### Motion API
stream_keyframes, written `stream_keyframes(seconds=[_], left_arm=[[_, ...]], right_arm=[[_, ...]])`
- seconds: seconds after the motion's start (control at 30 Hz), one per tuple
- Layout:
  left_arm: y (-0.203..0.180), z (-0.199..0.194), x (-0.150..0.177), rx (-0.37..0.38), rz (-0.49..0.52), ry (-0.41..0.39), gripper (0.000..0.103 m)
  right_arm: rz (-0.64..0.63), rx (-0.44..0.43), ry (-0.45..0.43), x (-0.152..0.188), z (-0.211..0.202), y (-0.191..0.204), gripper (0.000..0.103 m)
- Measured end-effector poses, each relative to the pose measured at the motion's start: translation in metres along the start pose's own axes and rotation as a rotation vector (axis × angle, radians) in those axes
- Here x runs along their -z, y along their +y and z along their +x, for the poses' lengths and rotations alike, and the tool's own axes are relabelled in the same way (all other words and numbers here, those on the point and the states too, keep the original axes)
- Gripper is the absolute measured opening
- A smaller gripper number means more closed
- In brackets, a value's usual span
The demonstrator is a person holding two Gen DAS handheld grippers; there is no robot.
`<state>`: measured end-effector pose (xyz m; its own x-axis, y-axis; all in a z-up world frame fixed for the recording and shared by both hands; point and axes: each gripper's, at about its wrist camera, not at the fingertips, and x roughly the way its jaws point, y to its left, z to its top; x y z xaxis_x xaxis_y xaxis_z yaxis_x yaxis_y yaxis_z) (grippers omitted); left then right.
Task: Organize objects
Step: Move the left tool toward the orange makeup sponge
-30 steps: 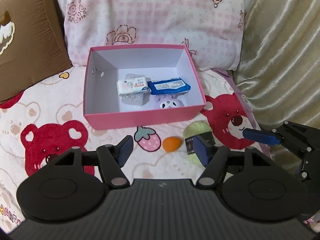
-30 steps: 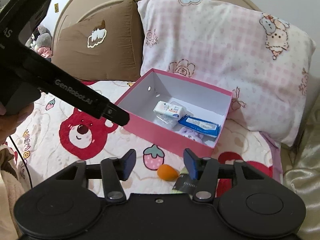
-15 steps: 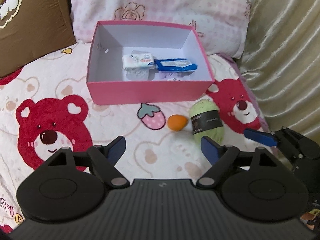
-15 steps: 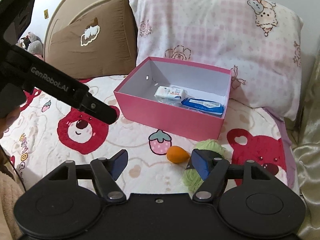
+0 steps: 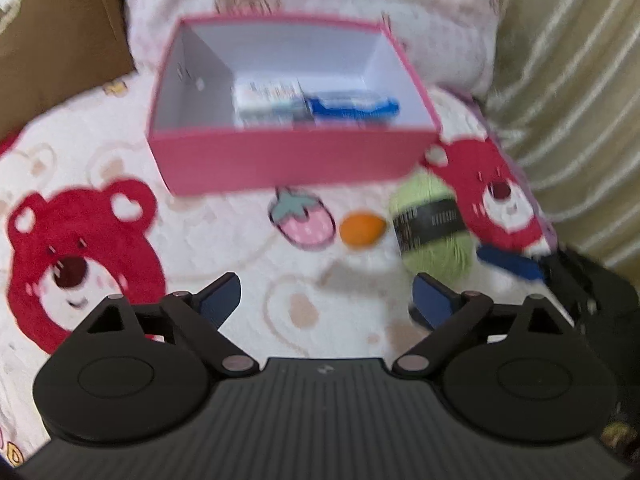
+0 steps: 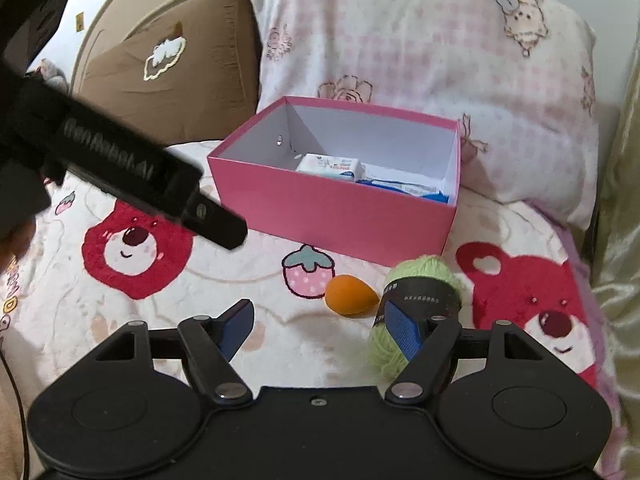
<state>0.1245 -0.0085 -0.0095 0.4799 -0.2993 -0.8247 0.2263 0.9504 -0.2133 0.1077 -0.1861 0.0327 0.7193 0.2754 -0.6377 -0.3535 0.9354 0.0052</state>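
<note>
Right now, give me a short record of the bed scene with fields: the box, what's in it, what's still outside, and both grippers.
box: pink box, open top, on the bear-print blanket in front of the pillows
in box: white packet and blue packet
outside: orange egg-shaped item beside green yarn ball, both in front of the box
left gripper: jaws opening, nothing between them
right gripper: open, empty, one finger in front of the yarn
</note>
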Motion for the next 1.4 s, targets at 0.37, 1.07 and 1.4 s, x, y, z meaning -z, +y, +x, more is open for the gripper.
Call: stream_keyframes(seconds=[0.37,1.07,1.4], left_arm=[[0.009,0.020,0.018,0.103,0.025,-0.113,0.094],[0.034,0.110,0.022,0.175,0.018,-0.180,0.093],[0.038,0.131,0.021,0.254,-0.120,-0.228,0.091]], right_arm=[[0.035,0.051,-0.024,0.014,0.030,0.003,0.076],[0.031,0.135,-0.053,0.041,0.092,0.025,0.076],[-0.006,0.183,-0.066,0.044,0.110,0.026,0.075]])
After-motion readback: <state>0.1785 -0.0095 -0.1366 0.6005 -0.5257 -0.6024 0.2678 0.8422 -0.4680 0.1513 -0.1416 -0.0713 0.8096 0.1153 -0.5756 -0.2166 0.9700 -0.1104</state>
